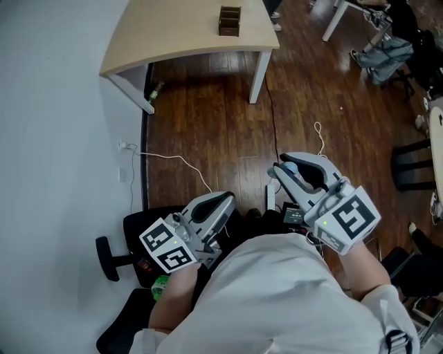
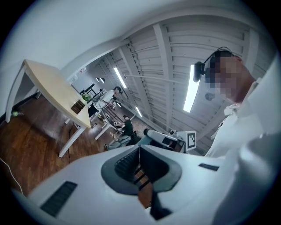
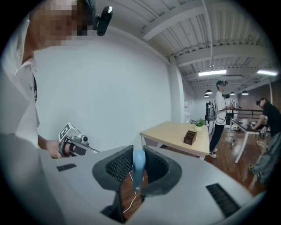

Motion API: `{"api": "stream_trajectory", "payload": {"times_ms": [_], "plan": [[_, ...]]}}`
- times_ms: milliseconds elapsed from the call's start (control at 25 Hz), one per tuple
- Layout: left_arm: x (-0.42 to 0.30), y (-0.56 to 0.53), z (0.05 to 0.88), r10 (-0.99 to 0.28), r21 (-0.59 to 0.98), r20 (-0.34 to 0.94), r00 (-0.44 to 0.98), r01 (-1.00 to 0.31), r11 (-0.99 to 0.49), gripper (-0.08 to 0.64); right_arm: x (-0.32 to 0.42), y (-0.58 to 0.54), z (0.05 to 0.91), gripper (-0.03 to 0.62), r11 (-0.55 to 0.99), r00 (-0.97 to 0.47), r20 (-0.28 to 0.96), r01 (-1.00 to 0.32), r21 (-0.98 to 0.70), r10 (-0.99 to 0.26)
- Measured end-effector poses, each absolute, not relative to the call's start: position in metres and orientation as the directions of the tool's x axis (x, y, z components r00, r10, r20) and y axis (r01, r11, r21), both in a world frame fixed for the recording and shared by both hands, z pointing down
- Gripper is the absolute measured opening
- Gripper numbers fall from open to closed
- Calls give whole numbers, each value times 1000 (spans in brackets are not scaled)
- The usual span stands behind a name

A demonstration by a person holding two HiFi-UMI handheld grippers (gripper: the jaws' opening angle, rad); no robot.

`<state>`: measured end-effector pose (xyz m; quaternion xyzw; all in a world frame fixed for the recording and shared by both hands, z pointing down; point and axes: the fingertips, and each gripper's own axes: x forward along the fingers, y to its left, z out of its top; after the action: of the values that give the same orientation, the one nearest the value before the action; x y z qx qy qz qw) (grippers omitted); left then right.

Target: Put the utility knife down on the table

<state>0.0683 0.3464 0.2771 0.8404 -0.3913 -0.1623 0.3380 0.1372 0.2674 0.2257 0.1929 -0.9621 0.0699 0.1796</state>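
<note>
The right gripper (image 3: pixel 136 151) is clamped on a slim blue handle, apparently the utility knife (image 3: pixel 138 166), which stands upright between the ribbed pads. The left gripper (image 2: pixel 139 153) has its jaws pressed together with nothing in them. Both are held close to the person's chest, well apart from the table (image 1: pixel 181 31). Open wood floor (image 1: pixel 208 117) lies before the table's near edge — only a white cable (image 1: pixel 166 155) crosses it. A brown box (image 1: pixel 230 21) sits toward the table's right end.
</note>
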Motion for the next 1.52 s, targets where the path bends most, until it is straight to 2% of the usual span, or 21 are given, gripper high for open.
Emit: {"api": "stream_trajectory", "payload": {"times_ms": [280, 720, 1520], "plan": [[52, 333, 280, -786, 703, -41, 617, -541, -462, 3, 113, 251, 220, 74, 932, -860, 390, -363, -15, -329], [39, 265, 289, -827, 695, 15, 562, -601, -396, 3, 100, 177, 246, 74, 947, -887, 378, -313, -73, -264], [86, 89, 304, -755, 689, 106, 648, -595, -414, 3, 137, 9, 281, 74, 921, -889, 353, -361, -149, -292]]}}
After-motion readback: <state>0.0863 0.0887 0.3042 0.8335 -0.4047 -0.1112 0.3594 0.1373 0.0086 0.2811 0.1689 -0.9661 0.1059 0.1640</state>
